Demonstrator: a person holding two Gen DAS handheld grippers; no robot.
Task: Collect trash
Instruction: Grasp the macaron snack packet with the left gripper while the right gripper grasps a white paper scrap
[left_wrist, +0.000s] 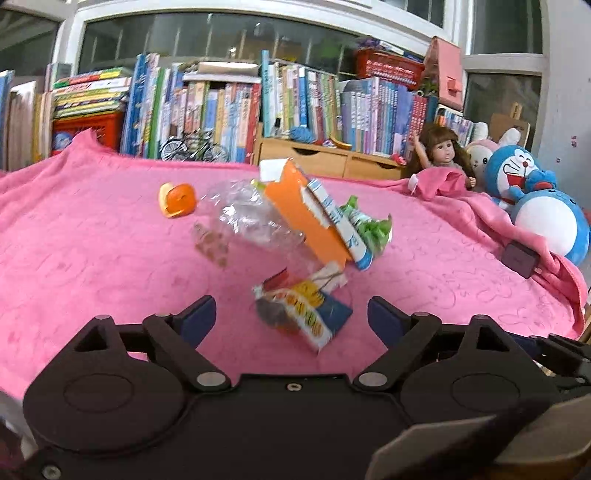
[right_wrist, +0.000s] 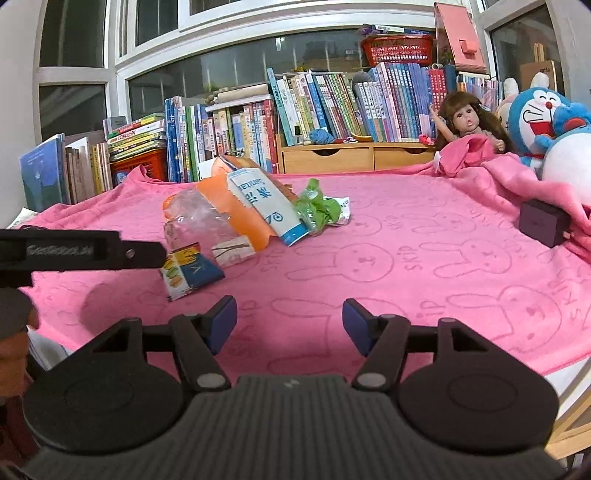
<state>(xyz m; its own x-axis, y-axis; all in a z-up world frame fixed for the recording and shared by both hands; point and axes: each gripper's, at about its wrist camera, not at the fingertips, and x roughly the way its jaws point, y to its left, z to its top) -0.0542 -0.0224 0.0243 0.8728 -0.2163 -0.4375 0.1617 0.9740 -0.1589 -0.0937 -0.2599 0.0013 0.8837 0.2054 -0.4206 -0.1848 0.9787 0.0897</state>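
left view
my left claw: released, jaws wide, nothing between the pads; it hangs above the pink blanket, aimed down at the pile.
snack packet: nearest trash, flat on the blanket, framed between my jaws but well below them, no contact.
orange carton: torn, leaning over a crumpled clear bag; blue-white wrapper lies against its right side, green wrapper just beyond that.
peel: orange peel, apart from the pile, far left.
step: judged as between picks; nothing held, all trash lies on the blanket.

right view
my right claw: released too, empty, over bare blanket right of the pile.
left claw body: pokes in from the left edge, just above the snack packet.
pile: carton, clear bag, blue-white wrapper and green wrapper bunched together, touching or overlapping.
not trash: doll, plush toys, dark box at the right; leave them.
bin: none visible in either view; can't tell where the trash goes.
next: I'd drop the left claw onto the snack packet and pinch an edge; it's thin and flat, so the pads need to get low on the soft blanket without grabbing fabric. Right claw could take the green wrapper, nearest to it.
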